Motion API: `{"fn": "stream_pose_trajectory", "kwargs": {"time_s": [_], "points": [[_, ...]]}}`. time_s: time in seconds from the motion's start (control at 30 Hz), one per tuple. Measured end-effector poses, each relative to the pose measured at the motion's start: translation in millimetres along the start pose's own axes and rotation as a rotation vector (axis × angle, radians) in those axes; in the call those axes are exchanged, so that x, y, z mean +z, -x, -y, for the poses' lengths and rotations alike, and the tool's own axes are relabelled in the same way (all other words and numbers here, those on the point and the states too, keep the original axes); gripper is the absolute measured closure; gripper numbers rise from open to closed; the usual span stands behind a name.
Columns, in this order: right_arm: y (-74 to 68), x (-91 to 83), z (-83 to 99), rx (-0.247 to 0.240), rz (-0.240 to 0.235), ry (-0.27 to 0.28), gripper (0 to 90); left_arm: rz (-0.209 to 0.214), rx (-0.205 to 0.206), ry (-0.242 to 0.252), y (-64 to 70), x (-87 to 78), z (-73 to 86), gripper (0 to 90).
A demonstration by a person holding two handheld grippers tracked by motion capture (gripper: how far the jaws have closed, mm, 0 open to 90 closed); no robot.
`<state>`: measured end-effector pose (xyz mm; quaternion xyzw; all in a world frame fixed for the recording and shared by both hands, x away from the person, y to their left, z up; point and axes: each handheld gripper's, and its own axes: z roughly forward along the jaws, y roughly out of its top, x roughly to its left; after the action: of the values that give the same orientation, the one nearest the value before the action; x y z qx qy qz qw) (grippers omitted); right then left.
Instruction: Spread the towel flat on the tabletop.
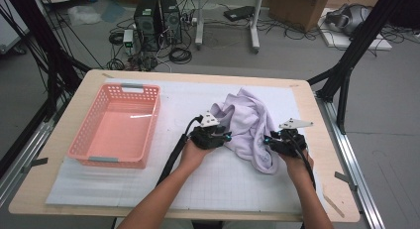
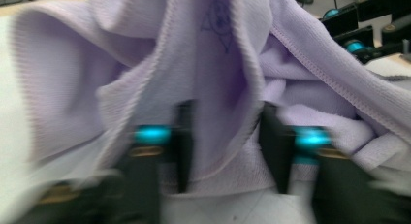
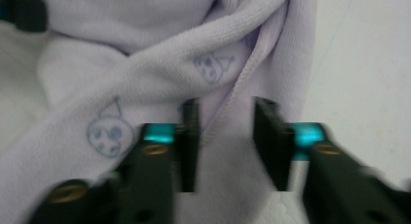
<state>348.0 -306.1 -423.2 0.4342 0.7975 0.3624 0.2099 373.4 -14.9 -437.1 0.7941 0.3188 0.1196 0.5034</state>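
A crumpled lavender garment point(image 1: 247, 121) with small printed cartoon faces lies on the white mat, right of centre. My left gripper point(image 1: 227, 136) is at its left edge. In the left gripper view the left gripper point(image 2: 227, 146) has its jaws apart, with a fold of the garment point(image 2: 218, 88) lying between them. My right gripper point(image 1: 267, 140) is at the garment's lower right. The right gripper view shows the right gripper point(image 3: 225, 141) open too, astride a stitched hem of the garment point(image 3: 145, 83). Both gripper views are motion-blurred.
A pink plastic basket point(image 1: 154, 121) with nothing in it stands on the left of the white gridded mat point(image 1: 218, 182). The wooden table point(image 1: 69, 115) has black frame posts at both sides. Computers, cables and boxes are on the floor beyond.
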Motion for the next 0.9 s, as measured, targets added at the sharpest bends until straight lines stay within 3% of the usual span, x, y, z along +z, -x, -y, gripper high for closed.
{"fn": "stream_pose_trajectory", "kwargs": {"time_s": [0.03,0.07,0.1,0.13,0.17,0.23,0.27,0.3,0.37,0.4,0.43,0.53,0.63,0.67,0.73,0.77,0.8,0.83,0.87,0.9], "points": [[4.9,-1.6,1.9,-0.015,0.067,-0.025,89.2,-0.007,0.002,-0.005,0.2,-0.4,-0.1,87.1],[10.3,-3.6,3.4,-0.006,0.101,-0.021,89.2,-0.009,-0.001,-0.013,-0.4,-2.5,-0.4,87.3],[10.3,-3.6,3.4,-0.006,0.101,-0.021,89.2,-0.012,0.007,-0.015,-2.3,-5.9,-0.4,87.3],[23.8,-9.4,7.8,0.039,0.168,-0.016,89.4,-0.022,0.008,-0.009,-4.5,-10.9,0.1,87.4],[23.8,-9.4,7.8,0.039,0.168,-0.016,89.4,-0.025,0.001,0.000,-7.0,-16.1,0.7,87.4],[36.8,-15.6,13.4,0.109,0.204,-0.010,89.3,-0.025,0.005,-0.006,-11.2,-26.6,2.5,87.4],[41.0,-18.7,15.0,0.144,0.186,0.013,89.0,-0.027,0.021,-0.015,-11.9,-31.4,3.2,87.4],[39.0,-22.4,12.9,0.157,0.137,0.072,76.7,-0.032,0.033,-0.012,-11.8,-36.1,4.5,87.4],[34.5,-22.2,10.0,0.144,0.109,0.093,71.9,-0.029,0.032,0.003,-10.3,-44.8,8.4,87.4],[23.8,-17.5,3.5,0.104,0.041,0.110,62.7,-0.035,0.041,0.000,-9.9,-48.7,10.8,87.4],[23.8,-17.5,3.5,0.104,0.041,0.110,62.7,-0.039,0.043,0.001,-9.9,-52.6,13.8,87.4],[7.6,-6.7,-5.3,0.033,-0.021,0.115,51.2,-0.043,0.042,0.001,-10.9,-64.5,22.0,87.4],[-3.8,5.6,-12.6,-0.032,-0.010,0.080,48.3,-0.049,0.040,0.007,-11.3,-76.3,28.3,87.4],[-5.2,10.6,-15.0,-0.052,0.010,0.060,52.2,-0.051,0.044,0.009,-11.2,-79.0,29.9,87.4],[-3.1,18.3,-20.6,-0.078,0.064,0.002,76.5,-0.059,0.049,0.004,-10.9,-86.2,35.1,87.4],[1.0,20.4,-23.0,-0.080,0.099,-0.005,81.3,-0.062,0.052,-0.001,-10.8,-88.8,37.7,87.4],[7.8,21.8,-25.6,-0.063,0.134,-0.006,82.1,-0.067,0.055,-0.008,-10.8,-91.1,40.2,87.4],[24.7,22.8,-29.5,0.015,0.212,-0.009,82.1,-0.067,0.053,-0.011,-11.2,-93.3,42.7,87.4],[24.7,22.8,-29.5,0.015,0.212,-0.009,82.1,-0.071,0.055,-0.014,-11.5,-95.6,45.0,87.4],[32.9,22.7,-30.6,0.051,0.256,-0.008,81.6,-0.073,0.048,-0.012,-11.5,-97.4,47.2,87.4]]}}
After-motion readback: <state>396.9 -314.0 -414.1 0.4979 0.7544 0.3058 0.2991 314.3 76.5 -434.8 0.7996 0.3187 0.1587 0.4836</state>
